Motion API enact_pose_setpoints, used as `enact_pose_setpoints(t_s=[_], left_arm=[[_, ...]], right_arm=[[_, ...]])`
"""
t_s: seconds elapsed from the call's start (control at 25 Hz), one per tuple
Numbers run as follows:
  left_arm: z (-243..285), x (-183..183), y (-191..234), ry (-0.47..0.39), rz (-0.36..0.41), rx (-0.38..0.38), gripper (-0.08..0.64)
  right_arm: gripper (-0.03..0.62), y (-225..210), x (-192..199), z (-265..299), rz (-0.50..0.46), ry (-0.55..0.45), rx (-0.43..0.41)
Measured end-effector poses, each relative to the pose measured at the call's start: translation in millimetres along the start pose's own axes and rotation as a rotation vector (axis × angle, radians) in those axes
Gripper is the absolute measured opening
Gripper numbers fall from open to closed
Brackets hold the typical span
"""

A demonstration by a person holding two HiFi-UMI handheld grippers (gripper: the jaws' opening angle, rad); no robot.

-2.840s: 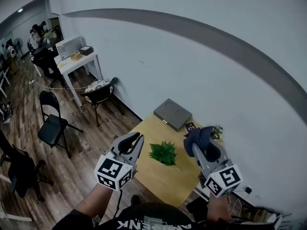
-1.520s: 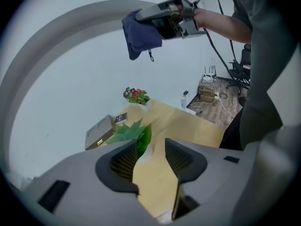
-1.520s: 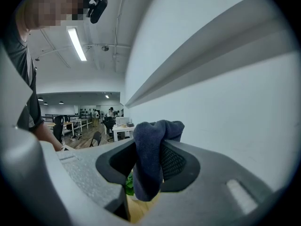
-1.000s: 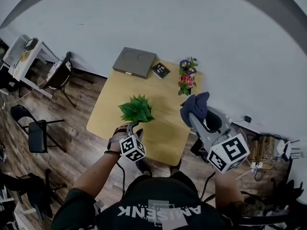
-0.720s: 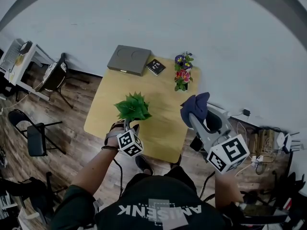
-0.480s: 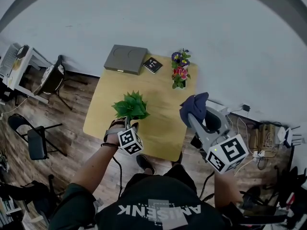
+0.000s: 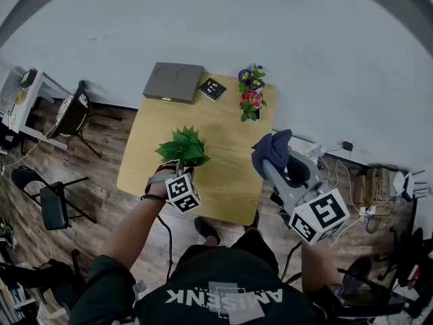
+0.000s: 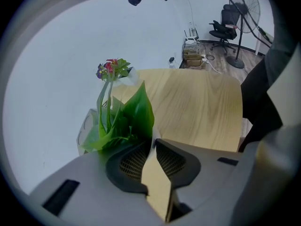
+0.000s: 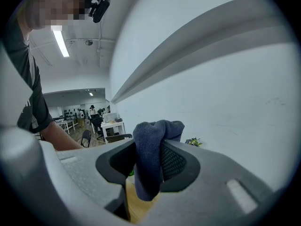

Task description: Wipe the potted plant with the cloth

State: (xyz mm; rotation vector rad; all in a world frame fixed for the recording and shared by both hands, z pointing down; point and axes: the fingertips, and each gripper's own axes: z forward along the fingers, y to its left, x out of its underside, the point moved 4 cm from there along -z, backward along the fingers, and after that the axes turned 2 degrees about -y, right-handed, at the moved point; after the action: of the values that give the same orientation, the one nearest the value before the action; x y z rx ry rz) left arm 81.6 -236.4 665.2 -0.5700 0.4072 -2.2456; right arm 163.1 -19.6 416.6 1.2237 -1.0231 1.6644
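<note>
The green potted plant (image 7: 181, 147) stands near the left front of the wooden table (image 7: 223, 134). My left gripper (image 7: 178, 170) is at the plant's near side, pointing steeply down. In the left gripper view its jaws have just been closing, and the left gripper (image 8: 154, 142) now pinches the base of a broad green leaf (image 8: 134, 117). My right gripper (image 7: 270, 163) hovers over the table's right edge, shut on a dark blue cloth (image 7: 272, 151). In the right gripper view the cloth (image 9: 153, 140) bulges out between the jaws of the right gripper (image 9: 149, 150).
A vase of pink and purple flowers (image 7: 250, 97), a grey flat box (image 7: 172, 82) and a small black item (image 7: 212, 89) stand along the table's far edge by the white wall. A black chair (image 7: 299, 171) is under my right gripper. Cables (image 7: 369, 212) lie on the floor at the right.
My left gripper came down from open in the air to the plant's near side and narrowed its jaws on a leaf. The right gripper kept the cloth and sank slightly.
</note>
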Motion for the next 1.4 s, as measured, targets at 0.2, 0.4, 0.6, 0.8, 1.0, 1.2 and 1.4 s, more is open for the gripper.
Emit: enact_pose_setpoints(t_s=[0.2,0.4,0.6,0.8,1.0,1.2,1.4], left_arm=[[0,-4,5,-0.005,-0.074,0.044,0.034],[-10,-8,23,-0.072,-0.263,0.118,0.021],[-31,-18,36,-0.133,-0.333,0.162,0.021],[-79,-37,52,-0.228,-0.375,0.210,0.021],[-138,-60,74,-0.363,-0.436,0.255,0.018],[-192,-74,86,-0.485,-0.491,0.302,0.017],[-234,-84,94,-0.555,-0.497,0.290,0.017]], right_arm=[[0.132,1,3,-1,0.005,0.005,-0.002],[0.132,-3,5,-4,0.005,0.007,-0.002],[0.132,-4,-2,-7,-0.005,-0.001,-0.012],[0.132,0,-23,-1,-0.032,-0.035,-0.053],[0.132,3,-45,8,-0.059,-0.072,-0.097],[0.132,13,-63,13,-0.092,-0.103,-0.147],[0.132,25,-88,11,-0.133,-0.138,-0.208]])
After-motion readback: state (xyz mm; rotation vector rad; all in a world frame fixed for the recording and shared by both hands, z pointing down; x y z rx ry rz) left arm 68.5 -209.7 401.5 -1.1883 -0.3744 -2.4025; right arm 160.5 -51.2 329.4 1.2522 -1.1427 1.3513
